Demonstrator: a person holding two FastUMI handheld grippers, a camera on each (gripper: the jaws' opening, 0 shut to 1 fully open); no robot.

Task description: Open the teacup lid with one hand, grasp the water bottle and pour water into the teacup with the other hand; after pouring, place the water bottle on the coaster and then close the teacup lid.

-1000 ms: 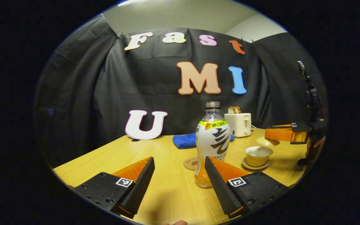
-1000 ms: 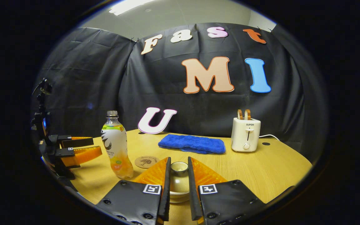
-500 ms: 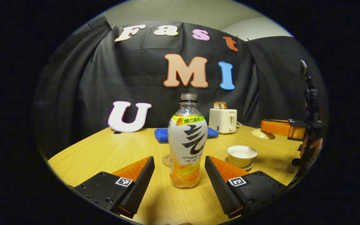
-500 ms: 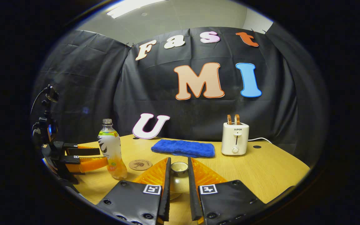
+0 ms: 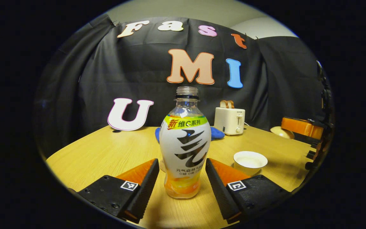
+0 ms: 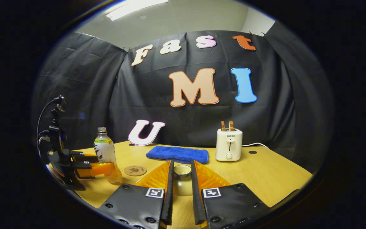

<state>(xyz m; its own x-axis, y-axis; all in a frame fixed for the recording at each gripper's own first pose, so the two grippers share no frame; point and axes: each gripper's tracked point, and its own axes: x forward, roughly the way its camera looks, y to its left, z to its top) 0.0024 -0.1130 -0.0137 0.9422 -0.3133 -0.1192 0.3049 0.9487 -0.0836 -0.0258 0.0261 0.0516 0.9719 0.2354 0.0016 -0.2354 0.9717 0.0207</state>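
A capless water bottle (image 5: 184, 149) with a white label and orange liquid stands on the wooden table (image 5: 106, 152). My left gripper (image 5: 181, 162) is open, one finger on each side of the bottle's lower half, with small gaps. To its right the uncovered teacup (image 5: 250, 160) sits on its saucer. My right gripper (image 6: 181, 164) is shut on the teacup lid (image 6: 182, 182), held above the table. In the left gripper view the lid (image 5: 281, 132) hangs to the right of the cup. The round coaster (image 6: 135, 170) lies just right of the bottle (image 6: 104, 151).
A blue towel (image 6: 178, 154) lies at the back of the table. Beside it stands a white toaster (image 6: 229, 148) with two slices of bread and a cord. The black cloth wall closes the back and sides. The table's right half (image 6: 265, 178) is bare wood.
My left gripper has moved forward and swung over, so the bottle now stands between its open fingers. My right gripper has carried the lid farther away from the cup.
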